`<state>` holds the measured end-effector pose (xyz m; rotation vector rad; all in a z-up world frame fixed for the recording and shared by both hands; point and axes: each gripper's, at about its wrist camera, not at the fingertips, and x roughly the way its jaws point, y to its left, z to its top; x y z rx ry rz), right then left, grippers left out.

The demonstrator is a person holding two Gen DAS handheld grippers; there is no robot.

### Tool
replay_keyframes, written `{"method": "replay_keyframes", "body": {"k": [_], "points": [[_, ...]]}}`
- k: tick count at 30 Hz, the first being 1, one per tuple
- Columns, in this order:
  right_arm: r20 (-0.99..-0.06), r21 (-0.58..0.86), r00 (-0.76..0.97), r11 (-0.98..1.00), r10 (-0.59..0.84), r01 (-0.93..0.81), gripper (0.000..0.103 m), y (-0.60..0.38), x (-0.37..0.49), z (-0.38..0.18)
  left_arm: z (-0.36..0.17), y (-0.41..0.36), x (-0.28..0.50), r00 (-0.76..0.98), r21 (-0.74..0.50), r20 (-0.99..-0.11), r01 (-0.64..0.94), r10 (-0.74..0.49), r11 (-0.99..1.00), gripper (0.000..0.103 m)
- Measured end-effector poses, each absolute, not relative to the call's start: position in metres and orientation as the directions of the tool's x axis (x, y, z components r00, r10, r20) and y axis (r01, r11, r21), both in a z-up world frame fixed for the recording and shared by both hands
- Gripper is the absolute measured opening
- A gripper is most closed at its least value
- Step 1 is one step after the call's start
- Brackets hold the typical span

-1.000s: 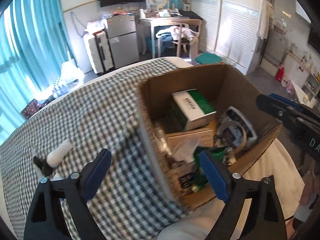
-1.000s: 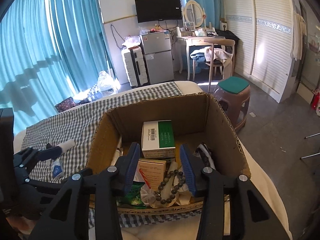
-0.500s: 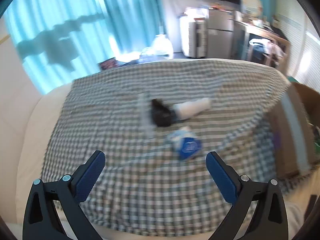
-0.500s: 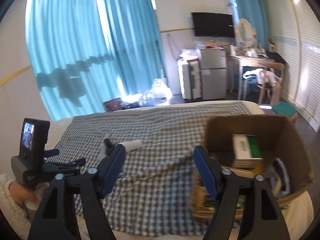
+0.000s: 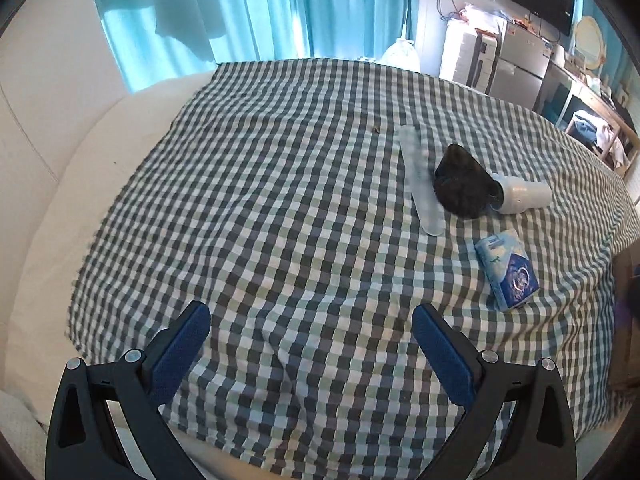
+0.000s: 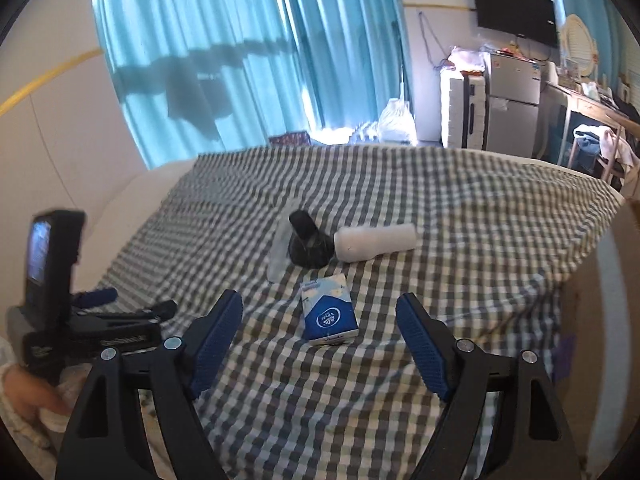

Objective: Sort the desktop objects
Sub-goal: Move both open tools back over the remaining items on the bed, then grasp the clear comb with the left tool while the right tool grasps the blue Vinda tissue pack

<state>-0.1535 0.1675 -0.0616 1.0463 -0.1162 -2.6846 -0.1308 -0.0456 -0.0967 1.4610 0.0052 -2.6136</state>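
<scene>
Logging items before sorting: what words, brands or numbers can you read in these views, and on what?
Tissue pack: white lettering in a blue oval logo, too blurred to read.
Left gripper: a pale strip of print on its body, too blurred to read.
No other text is legible in either view.

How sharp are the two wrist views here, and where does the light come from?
Left wrist view: mostly sharp, with the blue-and-white tissue packet crisp. Right wrist view: motion-blurred across the green checked cloth. Both are backlit through the teal curtains, with fisheye bending at the edges.
</scene>
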Motion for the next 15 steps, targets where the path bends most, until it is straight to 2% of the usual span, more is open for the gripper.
{"method": "replay_keyframes", "body": {"k": [11, 12, 13, 15], "points": [[-0.819, 0.165, -0.512, -0.961, -0.258, 0.221, 0.079, 0.139, -0.235, -0.172, -0.139, -0.024, -0.178, -0.493, 0.05, -0.866, 0.084, -0.085, -0.995, 0.103], [-0.819, 0.147, -0.519, -0.964, -0.243, 0.219, 0.07, 0.139, -0.236, -0.175, -0.142, -0.022, -0.183, -0.492, 0.038, -0.868, 0.078, -0.072, -0.996, 0.103], [-0.814, 0.12, -0.537, -0.968, -0.223, 0.22, 0.05, 0.14, -0.236, -0.175, -0.144, -0.021, -0.189, -0.494, 0.021, -0.867, 0.075, -0.056, -0.997, 0.103], [-0.798, 0.113, -0.56, -0.968, -0.223, 0.225, 0.05, 0.147, -0.235, -0.173, -0.15, -0.017, -0.202, -0.498, -0.012, -0.867, 0.07, -0.025, -0.997, 0.103]]}}
